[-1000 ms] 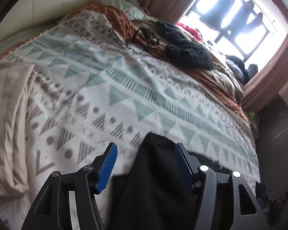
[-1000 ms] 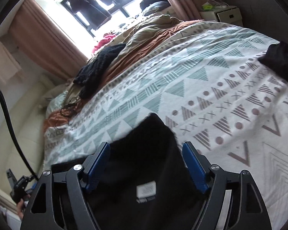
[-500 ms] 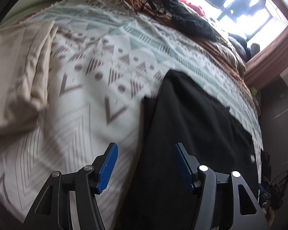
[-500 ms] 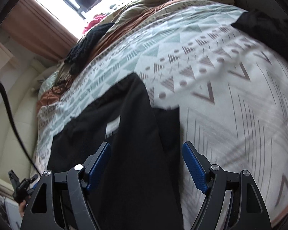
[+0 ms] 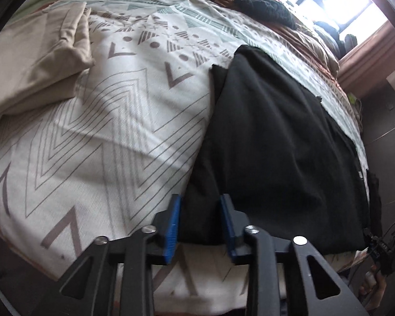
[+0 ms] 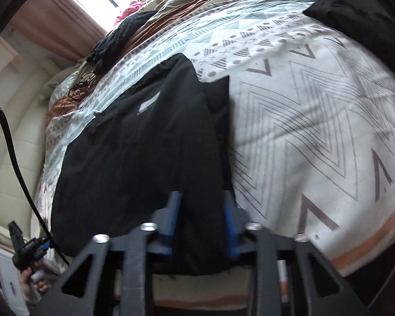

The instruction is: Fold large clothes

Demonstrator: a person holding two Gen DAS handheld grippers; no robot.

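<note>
**Both grippers closing on the near edge of a black garment**

A black garment lies folded lengthwise on a bed, its matte, soft cloth falling in broad shallow creases. It runs from the near edge of the mattress away toward the window. A narrower layer shows along one long side, and a small pale label sits on the upper layer in the right wrist view.

The left gripper has just been closing. Its blue ribbed pads stand narrowly apart with the garment's near hem bunched between them; whether the pads press the cloth cannot be told for certain. The right gripper has likewise just been closing, and its blue pads flank a thick fold of the same hem, which fills the gap between them. The gripper frames are black, angular plastic with silver screw heads.

The bedspread is a woven off-white cloth printed with grey-brown chevrons, triangles, dots and crosses, with bands of pale green triangles further off and an orange stripe near its border. A beige folded cloth, smooth and softly rumpled, lies on the bedspread well apart from the garment. A dark, coarse knitted item rests on a rust-brown blanket near the bright window, which is framed by pinkish-brown curtains.
</note>
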